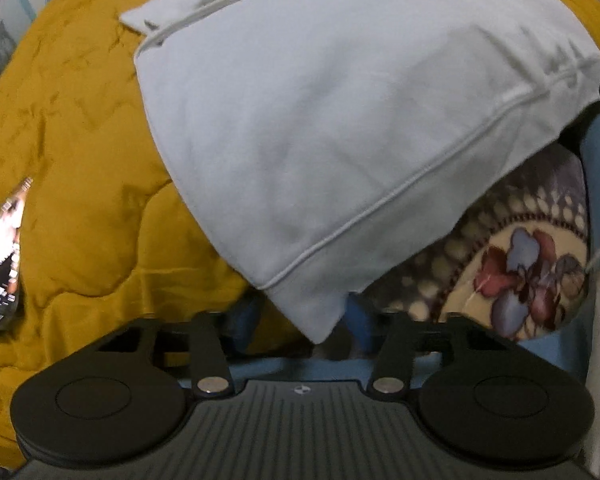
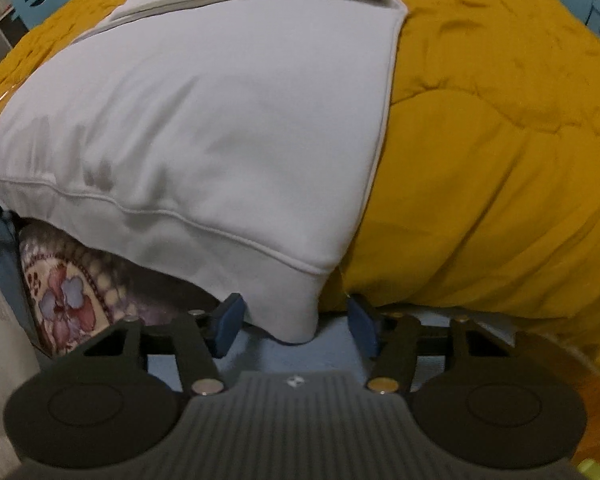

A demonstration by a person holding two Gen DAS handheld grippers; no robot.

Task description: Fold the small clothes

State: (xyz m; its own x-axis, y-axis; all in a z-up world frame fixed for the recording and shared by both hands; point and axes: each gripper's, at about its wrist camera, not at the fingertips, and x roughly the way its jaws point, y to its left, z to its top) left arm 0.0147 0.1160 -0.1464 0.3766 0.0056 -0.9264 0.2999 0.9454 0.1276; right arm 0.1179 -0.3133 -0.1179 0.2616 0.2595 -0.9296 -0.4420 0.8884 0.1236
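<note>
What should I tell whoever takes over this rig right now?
Left gripper: a bottom corner of the white garment hangs between its jaws; grip unclear.
Right gripper: open, the other bottom corner between its pads, not pinched.
The garment lies on the mustard quilt, hem over the near edge, above a floral blanket.
Done: its far end looks folded over.
Left: grip both corners, probably fold the hem away.

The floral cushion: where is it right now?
The floral cushion sits at the near edge of the mustard quilt, partly under the white garment's hem: lower right in the left wrist view, lower left in the right wrist view.
</note>
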